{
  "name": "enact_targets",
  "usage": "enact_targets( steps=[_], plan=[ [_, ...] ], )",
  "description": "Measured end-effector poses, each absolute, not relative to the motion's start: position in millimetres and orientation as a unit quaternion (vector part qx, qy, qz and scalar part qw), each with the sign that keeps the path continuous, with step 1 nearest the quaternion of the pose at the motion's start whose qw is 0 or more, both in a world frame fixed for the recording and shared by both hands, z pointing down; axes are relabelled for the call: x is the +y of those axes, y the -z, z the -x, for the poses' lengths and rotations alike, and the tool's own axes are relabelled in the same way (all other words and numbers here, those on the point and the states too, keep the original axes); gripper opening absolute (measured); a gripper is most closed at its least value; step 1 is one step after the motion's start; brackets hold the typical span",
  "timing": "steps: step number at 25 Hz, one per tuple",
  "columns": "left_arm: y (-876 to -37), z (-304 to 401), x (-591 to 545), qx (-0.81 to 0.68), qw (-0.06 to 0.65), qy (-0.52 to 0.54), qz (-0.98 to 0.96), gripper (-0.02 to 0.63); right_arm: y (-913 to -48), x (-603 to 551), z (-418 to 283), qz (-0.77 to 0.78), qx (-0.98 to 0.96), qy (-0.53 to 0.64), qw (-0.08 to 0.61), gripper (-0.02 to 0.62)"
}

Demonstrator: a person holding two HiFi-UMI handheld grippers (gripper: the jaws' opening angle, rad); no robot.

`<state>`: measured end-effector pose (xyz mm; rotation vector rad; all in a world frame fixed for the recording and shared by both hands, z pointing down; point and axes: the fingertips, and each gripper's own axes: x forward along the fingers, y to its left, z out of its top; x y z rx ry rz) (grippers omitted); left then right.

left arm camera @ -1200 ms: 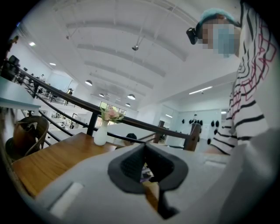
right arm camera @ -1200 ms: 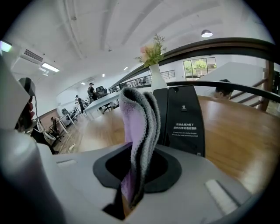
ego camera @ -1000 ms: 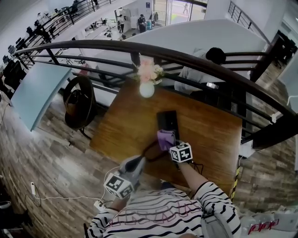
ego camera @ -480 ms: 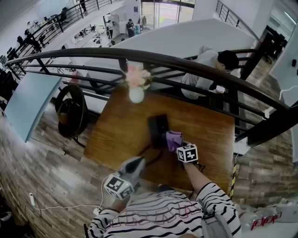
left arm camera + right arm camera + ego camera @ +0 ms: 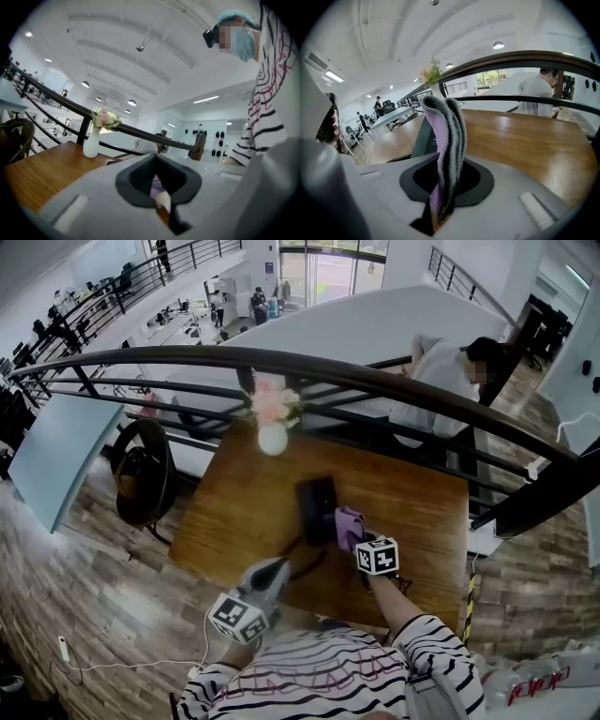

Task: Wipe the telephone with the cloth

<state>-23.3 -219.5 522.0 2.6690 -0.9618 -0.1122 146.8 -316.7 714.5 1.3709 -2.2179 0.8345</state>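
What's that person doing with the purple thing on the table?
A person in a striped shirt holds a gripper in each hand. The right gripper is shut on a purple cloth and holds it at the right edge of the black telephone on the wooden table, ready to wipe it. The left gripper hangs back near the table's front edge with its jaws together, holding nothing. A vase of flowers stands at the far side.
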Motion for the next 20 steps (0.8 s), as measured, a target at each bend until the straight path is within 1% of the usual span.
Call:
enact_targets(
  steps=[7,20],
  plan=[
    [-512.7,36.3,-215.5,-0.339,0.142,0.042,-0.929,0.002,-670.6,-303.6,-134.5,-0.499,-0.807,-0.287,0.136,0.055],
    [-499.7,56.3,-182.7,-0.331,0.127,0.046,-0.934,0.002,-592.1,-237.7,-116.6,-0.509,-0.822,-0.251,0.043,0.055]
  ],
)
